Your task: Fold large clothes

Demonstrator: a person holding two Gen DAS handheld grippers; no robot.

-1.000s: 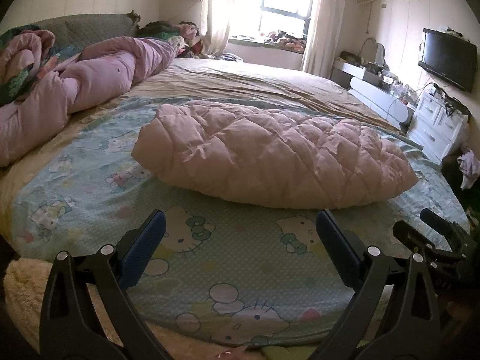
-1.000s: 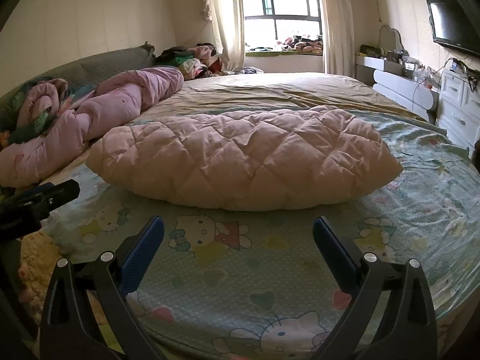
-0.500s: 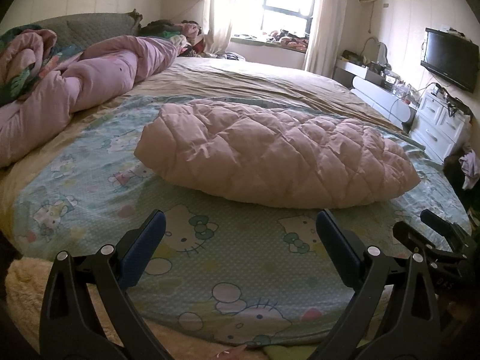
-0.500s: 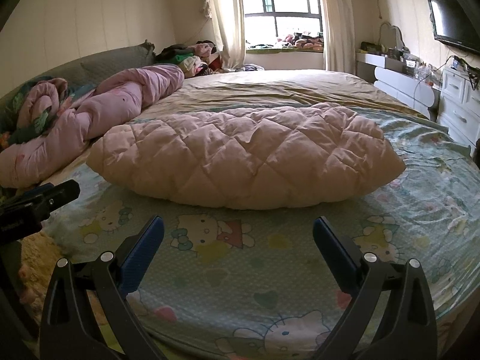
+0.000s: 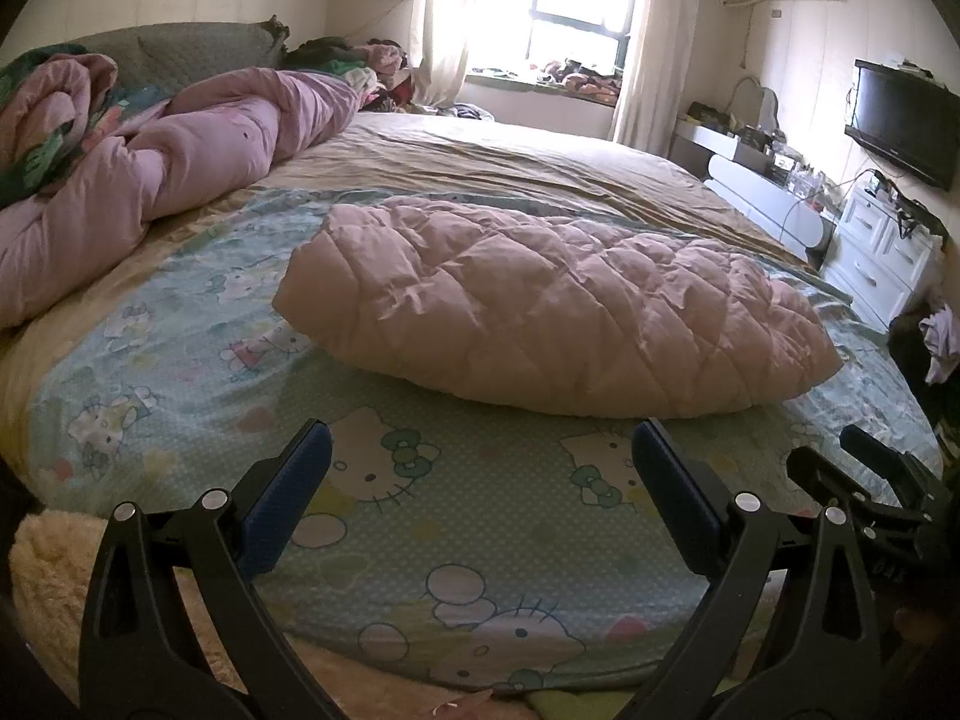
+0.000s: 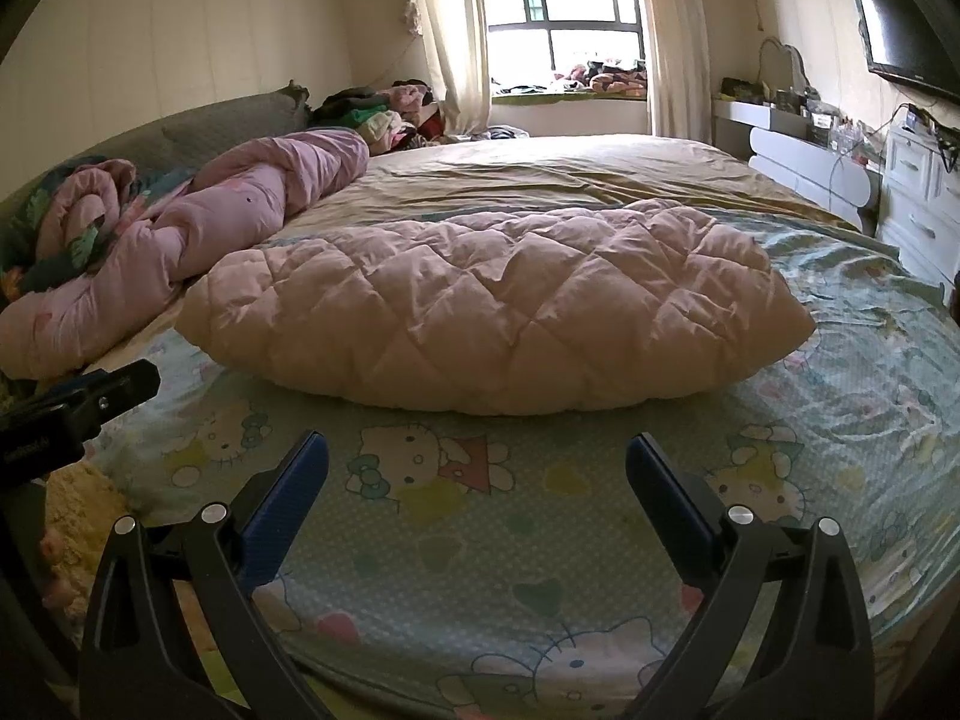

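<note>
Left tongs (image 5: pixel 477 468): spread wide, pinching nothing, low over the near edge of the bed.
Right tongs (image 6: pixel 477 480): likewise spread and empty, just beside the left ones; each tool's tip shows at the edge of the other's view.
Garment: a pink quilted coat (image 5: pixel 558 312), puffy and already doubled into a long bundle, lies across the cartoon-print sheet (image 5: pixel 384 516) in the middle of the bed (image 6: pixel 540 168), apart from both tongs.
Task stage: judging by the compact shape, the fold looks largely done; perhaps one more fold or a tidy-up is left.
Risk, springing open: the padding looks lofty, so a fold may puff back up if it is not pressed down.
Risk, sheet caught: the tongs sit low over the sheet, so a pinch at the coat's bottom edge could grab the sheet as well and drag it.
Risk, uneven lift: if only one layer is pinched, the bundle could slide apart.
Hidden: sleeves, collar and zip are tucked away; which end is the hem cannot be told.
Cut off: the far side of the coat and its underside.
Nearby: a rolled pink duvet (image 6: pixel 198 228) lies at the left, well apart from the coat.
</note>
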